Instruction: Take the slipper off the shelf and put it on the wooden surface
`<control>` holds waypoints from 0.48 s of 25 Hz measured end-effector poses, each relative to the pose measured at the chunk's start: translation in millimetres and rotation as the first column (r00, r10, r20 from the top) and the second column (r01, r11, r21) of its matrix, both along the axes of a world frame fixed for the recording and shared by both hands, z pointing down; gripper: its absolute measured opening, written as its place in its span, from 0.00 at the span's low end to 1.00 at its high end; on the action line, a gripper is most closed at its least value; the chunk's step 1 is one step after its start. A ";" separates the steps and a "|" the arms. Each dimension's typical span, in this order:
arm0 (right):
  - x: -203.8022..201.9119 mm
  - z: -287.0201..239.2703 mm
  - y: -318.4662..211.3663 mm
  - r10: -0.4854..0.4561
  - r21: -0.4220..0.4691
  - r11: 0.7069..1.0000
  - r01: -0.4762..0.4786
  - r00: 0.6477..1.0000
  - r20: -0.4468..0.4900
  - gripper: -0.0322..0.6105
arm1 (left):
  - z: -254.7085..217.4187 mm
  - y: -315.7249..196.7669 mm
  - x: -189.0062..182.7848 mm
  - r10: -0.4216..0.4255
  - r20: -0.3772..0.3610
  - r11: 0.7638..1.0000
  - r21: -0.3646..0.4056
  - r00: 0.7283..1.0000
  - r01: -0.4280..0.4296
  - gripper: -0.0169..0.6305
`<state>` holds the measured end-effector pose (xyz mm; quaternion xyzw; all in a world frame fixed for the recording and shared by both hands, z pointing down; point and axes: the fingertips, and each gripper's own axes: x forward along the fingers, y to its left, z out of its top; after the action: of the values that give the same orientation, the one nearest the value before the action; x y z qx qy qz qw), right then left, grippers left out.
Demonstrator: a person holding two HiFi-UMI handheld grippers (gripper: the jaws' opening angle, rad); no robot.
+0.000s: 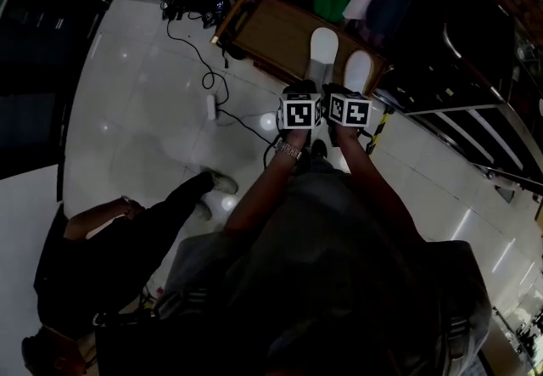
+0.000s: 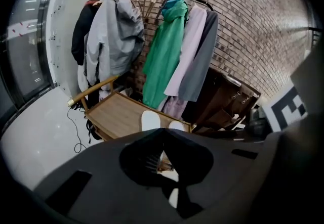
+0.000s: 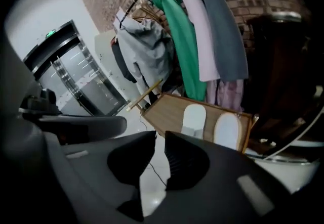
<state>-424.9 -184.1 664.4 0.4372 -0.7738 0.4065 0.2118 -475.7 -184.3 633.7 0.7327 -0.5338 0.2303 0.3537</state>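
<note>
Glossy floor (image 1: 136, 111) underfoot. Side by side, the left claw (image 2: 162, 132) is closed on nothing and the right claw (image 3: 159, 139) is a slit apart, empty. Just beyond, two white slippers (image 1: 323, 47) lie on the wooden table (image 1: 271, 35), with hanging clothes (image 2: 167, 51) behind.

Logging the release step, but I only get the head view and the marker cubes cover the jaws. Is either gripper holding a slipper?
Observer: No. The left gripper has its jaws together at the tips, with nothing between them.
Operator: Right one?
Observer: The right gripper has its jaws a narrow gap apart, with only floor showing through.
Operator: What's beyond the wooden surface?
Observer: A brick wall, with a green garment and others hanging against it.
</note>
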 end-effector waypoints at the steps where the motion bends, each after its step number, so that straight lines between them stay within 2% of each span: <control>1: 1.8 -8.6 -0.2 -0.011 0.022 1.000 0.012 1.000 -0.024 0.12 | -3.8 0.1 4.4 0.004 -0.008 1.000 0.004 1.000 -0.004 0.03; 4: 6.6 -30.0 6.2 -0.023 0.082 0.996 0.029 0.997 -0.075 0.08 | -15.0 5.0 14.2 0.024 -0.011 1.000 0.020 1.000 -0.023 0.03; 12: 10.9 -48.5 26.5 -0.035 0.112 0.993 0.041 0.997 -0.062 0.07 | -31.0 25.5 13.8 0.041 0.031 0.997 0.069 0.999 -0.043 0.03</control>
<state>-413.9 -157.7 615.9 0.4459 -0.7971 0.3443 0.2176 -461.8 -158.8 602.7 0.7522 -0.5310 0.2298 0.3153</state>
